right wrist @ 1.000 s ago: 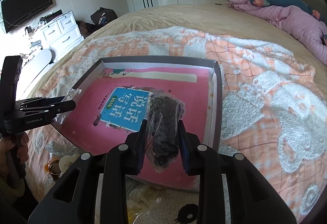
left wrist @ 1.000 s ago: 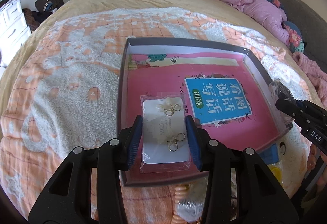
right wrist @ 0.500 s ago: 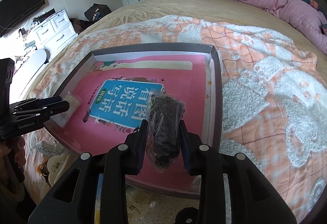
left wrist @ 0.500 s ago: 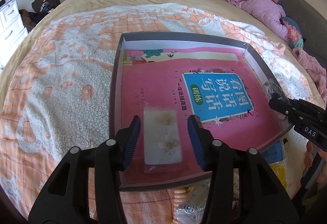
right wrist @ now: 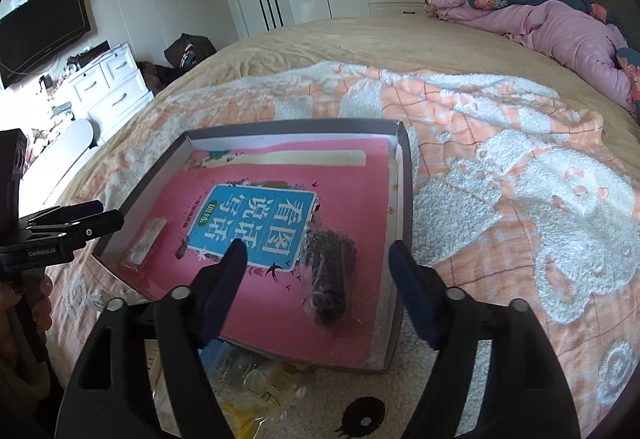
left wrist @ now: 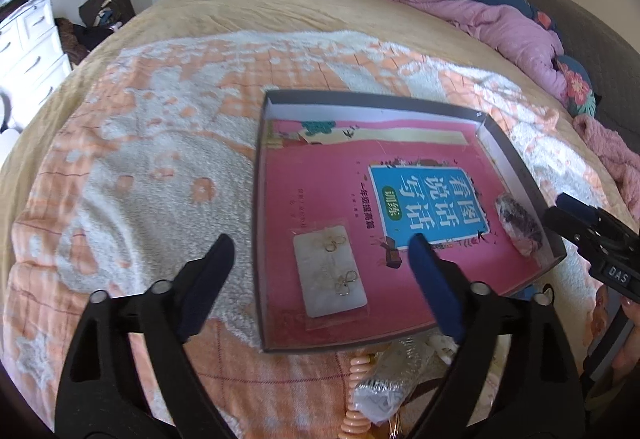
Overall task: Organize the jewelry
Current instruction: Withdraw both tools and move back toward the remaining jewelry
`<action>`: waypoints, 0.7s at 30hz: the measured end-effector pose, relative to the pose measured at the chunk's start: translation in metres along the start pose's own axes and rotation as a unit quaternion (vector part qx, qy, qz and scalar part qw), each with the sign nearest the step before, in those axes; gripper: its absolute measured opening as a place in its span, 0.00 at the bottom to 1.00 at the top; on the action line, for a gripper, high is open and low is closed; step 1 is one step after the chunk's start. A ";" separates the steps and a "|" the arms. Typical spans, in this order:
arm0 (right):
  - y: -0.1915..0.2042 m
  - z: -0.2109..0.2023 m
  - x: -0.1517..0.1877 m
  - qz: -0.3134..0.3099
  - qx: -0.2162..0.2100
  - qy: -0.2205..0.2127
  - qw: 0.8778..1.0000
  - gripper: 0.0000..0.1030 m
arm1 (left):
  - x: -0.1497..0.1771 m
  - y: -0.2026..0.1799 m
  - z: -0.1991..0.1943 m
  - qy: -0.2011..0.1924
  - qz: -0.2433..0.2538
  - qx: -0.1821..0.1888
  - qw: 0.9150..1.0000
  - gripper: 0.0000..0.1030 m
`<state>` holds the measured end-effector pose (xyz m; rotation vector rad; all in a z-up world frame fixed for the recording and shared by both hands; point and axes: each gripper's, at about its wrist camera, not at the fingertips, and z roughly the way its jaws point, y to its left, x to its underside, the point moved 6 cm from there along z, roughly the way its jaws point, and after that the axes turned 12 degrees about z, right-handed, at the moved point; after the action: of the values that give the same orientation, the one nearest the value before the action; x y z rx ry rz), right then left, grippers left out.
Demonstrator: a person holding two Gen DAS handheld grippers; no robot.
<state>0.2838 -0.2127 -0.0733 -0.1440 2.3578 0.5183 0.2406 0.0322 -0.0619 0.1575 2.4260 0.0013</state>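
Observation:
A shallow grey box (left wrist: 259,199) (right wrist: 405,175) lies on the bed with a pink book (left wrist: 320,191) (right wrist: 280,279) in it. A clear bag with a white card of gold earrings (left wrist: 330,275) (right wrist: 145,241) rests on the book near the box's left front corner. My left gripper (left wrist: 320,243) hangs above it, jaws opening wide, pads off the bag. A clear bag of dark beads (right wrist: 330,275) (left wrist: 518,225) lies by the box's right wall. My right gripper (right wrist: 316,251) is over it, jaws opening, nothing pressed between them.
More bagged jewelry lies on the blanket in front of the box (left wrist: 384,387) (right wrist: 248,383), with a peach coiled piece (left wrist: 356,391). A pink quilt and floral pillows (right wrist: 560,23) sit at the back right. White drawers (right wrist: 108,83) stand left of the bed.
Both grippers let go: the left one released the earring bag and the right one released the bead bag, and both bags now lie on the book. Both grippers drew back slightly.

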 end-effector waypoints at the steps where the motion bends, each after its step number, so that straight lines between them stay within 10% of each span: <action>1: 0.000 -0.003 -0.001 0.001 -0.001 -0.004 1.000 0.79 | 0.000 0.002 -0.004 -0.003 -0.002 -0.004 1.000 0.90; 21: 0.017 -0.074 0.003 0.000 -0.029 -0.060 0.998 0.92 | 0.017 0.012 -0.070 -0.037 -0.035 -0.007 0.999 0.91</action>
<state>0.2316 -0.2274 -0.0201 -0.1356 2.2263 0.5803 0.1839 0.0494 -0.0195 0.0647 2.3565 -0.0186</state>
